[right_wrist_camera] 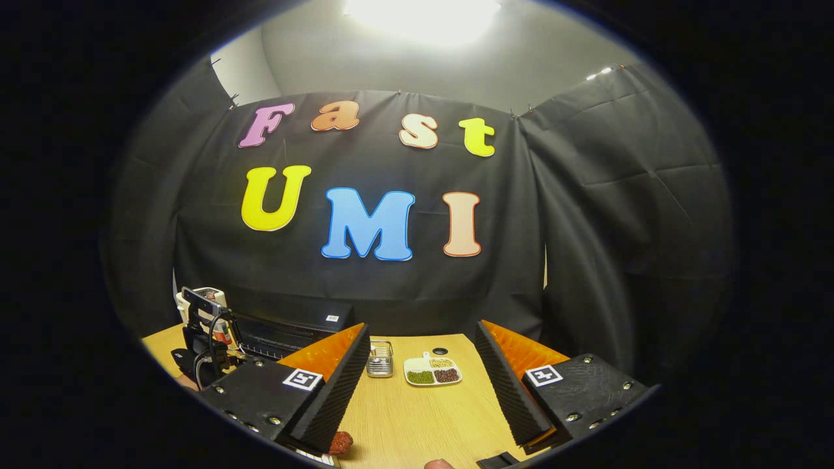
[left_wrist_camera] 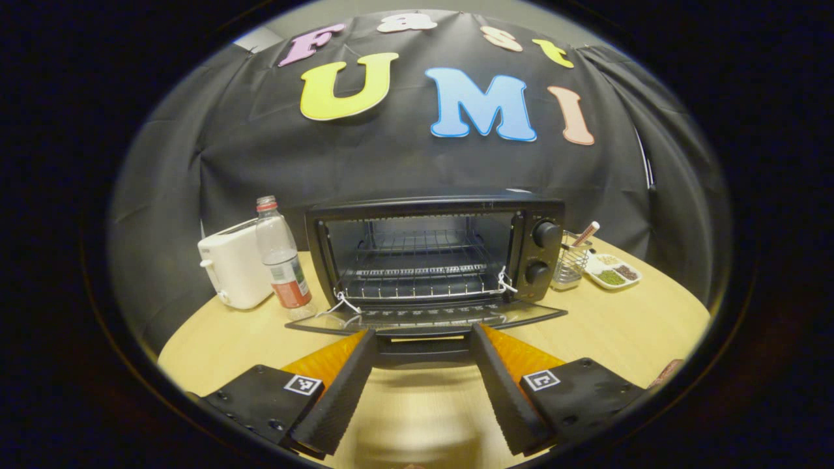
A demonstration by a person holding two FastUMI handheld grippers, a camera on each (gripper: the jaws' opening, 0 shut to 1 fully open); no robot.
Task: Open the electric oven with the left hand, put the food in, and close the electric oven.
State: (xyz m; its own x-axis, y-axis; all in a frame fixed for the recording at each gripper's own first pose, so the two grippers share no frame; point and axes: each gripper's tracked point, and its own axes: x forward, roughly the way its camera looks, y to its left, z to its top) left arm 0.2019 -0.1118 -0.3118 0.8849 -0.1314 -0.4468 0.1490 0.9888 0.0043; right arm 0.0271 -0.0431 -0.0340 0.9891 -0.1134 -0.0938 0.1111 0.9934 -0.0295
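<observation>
The wooden table [left_wrist_camera: 625, 326] carries everything. At its far middle, in the left gripper view, stands the black electric oven [left_wrist_camera: 435, 251], its glass door [left_wrist_camera: 427, 317] dropped flat toward the near side so the wire rack [left_wrist_camera: 420, 267] inside is bare to see. Two round knobs [left_wrist_camera: 545, 234] sit one above the other on the oven's right panel; the marks around them are too small to read. White cord is tied at both lower corners of the opening.

Left of the oven stands a white toaster [left_wrist_camera: 233, 270], and just in front of it a clear plastic bottle [left_wrist_camera: 281, 257] with a red-banded label whose print is not legible. Right of the oven is a small wire basket [left_wrist_camera: 571, 264] holding a stick-like item, and beyond it a white divided dish [left_wrist_camera: 612, 270] with green and brown fillings.

The left gripper [left_wrist_camera: 422, 339] hangs just near of the door's handle edge, fingers spread wide and grasping nothing.

In the right gripper view, the right gripper [right_wrist_camera: 420, 345] is likewise released, fingers well apart, with the basket [right_wrist_camera: 380, 359] and dish [right_wrist_camera: 432, 371] between them farther off. A reddish piece of food [right_wrist_camera: 340, 443] lies on the table at the near edge, beside the left finger's base. The oven [right_wrist_camera: 287, 329] shows at far left, the other gripper in front of it.
</observation>
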